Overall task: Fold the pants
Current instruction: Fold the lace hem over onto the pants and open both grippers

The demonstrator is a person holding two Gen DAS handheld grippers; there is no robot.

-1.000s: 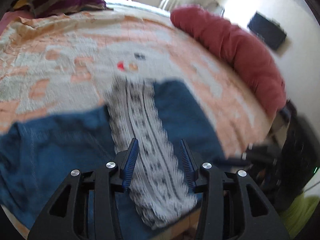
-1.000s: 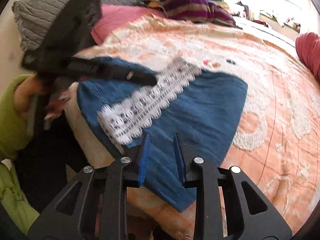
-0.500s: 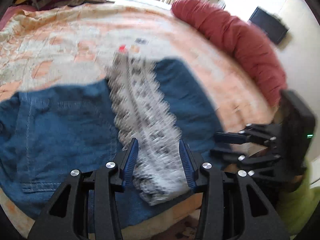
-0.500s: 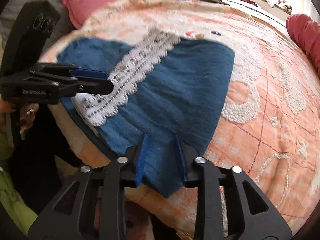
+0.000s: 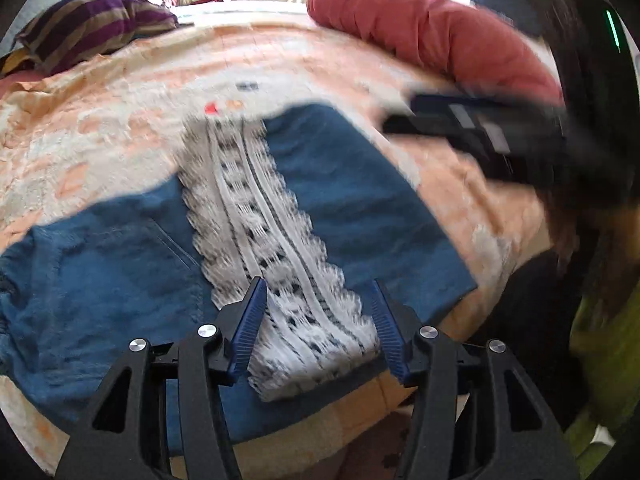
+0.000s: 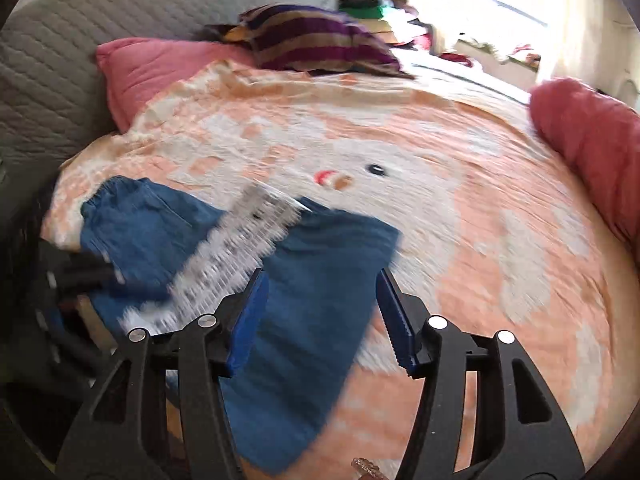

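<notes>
Here's the left claw (image 5: 318,328) up close: matte black plastic frame, two angular arms with cut-out slots, and blue ribbed pads on the fingers (image 5: 250,328), ridges running crosswise. Four round silver screws sit across the knuckles, two per side. Over to the right claw (image 6: 320,318), and it's the same build: black skeleton frame, blue toothed pads (image 6: 394,320), four shiny screw heads. Seen from the left wrist, that right claw's body is a blurred black block with pale label patches, and a thin green light glows on the dark housing behind it. A lime-green sleeve (image 5: 608,356) shows at the lower right, blurred.
</notes>
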